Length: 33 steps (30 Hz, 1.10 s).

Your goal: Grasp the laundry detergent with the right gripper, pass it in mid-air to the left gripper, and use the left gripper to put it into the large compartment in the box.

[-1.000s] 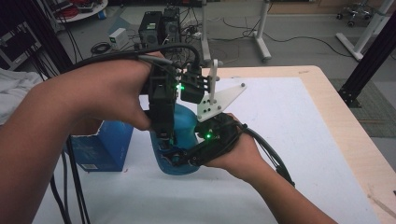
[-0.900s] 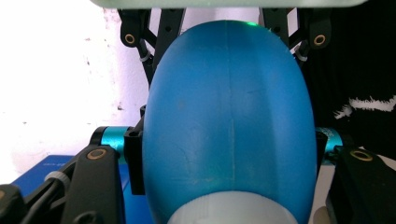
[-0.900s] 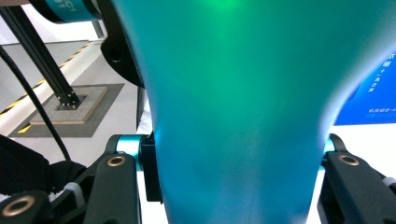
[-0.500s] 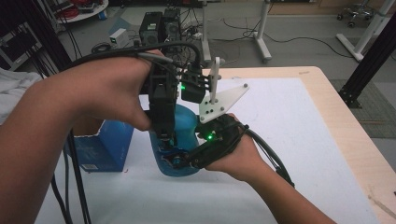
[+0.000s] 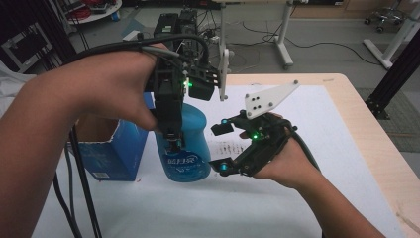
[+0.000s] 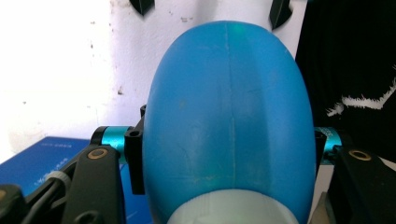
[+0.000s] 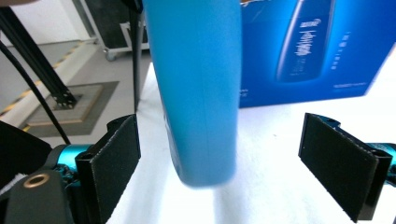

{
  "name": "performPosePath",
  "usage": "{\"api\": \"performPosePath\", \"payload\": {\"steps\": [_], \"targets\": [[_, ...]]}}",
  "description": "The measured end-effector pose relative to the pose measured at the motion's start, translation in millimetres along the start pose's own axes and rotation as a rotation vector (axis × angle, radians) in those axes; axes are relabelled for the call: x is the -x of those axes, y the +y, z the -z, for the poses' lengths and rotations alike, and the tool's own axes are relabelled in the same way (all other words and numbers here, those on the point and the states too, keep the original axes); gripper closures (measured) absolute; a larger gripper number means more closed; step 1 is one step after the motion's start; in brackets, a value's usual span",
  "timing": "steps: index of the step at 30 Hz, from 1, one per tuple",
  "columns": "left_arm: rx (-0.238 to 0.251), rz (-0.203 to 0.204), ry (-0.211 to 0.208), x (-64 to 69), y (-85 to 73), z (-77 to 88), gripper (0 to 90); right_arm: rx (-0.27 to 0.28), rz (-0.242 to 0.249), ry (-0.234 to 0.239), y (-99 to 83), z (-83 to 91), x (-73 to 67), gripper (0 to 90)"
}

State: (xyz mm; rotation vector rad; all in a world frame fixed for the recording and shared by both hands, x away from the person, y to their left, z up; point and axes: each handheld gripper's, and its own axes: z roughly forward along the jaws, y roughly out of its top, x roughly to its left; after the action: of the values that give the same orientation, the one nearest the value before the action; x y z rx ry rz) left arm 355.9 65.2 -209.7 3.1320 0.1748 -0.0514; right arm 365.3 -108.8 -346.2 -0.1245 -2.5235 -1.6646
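The left gripper [image 5: 171,141] is clamped from above on the bottle [image 5: 185,148], its jaws pressing the blue body on both sides in the left gripper view, where the white cap [image 6: 233,212] sits nearest the camera. The right gripper [image 5: 221,147] has just been opening; its pads [image 7: 114,161] stand clear of the bottle [image 7: 198,88] between them. Beyond it, the right gripper view shows the printed box [image 7: 310,51]; the high view shows the white table [image 5: 277,198].

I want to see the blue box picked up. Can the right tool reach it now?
Probably not straight away. The blue bottle, gripped by the left tool, stands between the open right tool and the blue box; it would have to go around.
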Motion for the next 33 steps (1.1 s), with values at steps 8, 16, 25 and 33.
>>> {"api": "performPosePath", "payload": {"steps": [8,16,25,33], "targets": [[0.006,0.031,0.000,-4.5,-9.7,8.4,39.3,-0.084,0.003,-0.083,0.6,17.9,4.1,1.0],[0.007,0.102,-0.009,-12.2,-23.4,27.9,39.2,-0.219,0.031,-0.132,7.3,39.4,11.1,0.8],[0.024,0.352,-0.033,-33.7,-53.7,69.4,39.2,-0.420,0.103,-0.192,24.3,62.7,14.1,0.8],[0.064,0.602,-0.050,-54.5,-85.3,90.2,39.1,-0.502,0.136,-0.214,33.3,73.7,14.5,0.8]]}}
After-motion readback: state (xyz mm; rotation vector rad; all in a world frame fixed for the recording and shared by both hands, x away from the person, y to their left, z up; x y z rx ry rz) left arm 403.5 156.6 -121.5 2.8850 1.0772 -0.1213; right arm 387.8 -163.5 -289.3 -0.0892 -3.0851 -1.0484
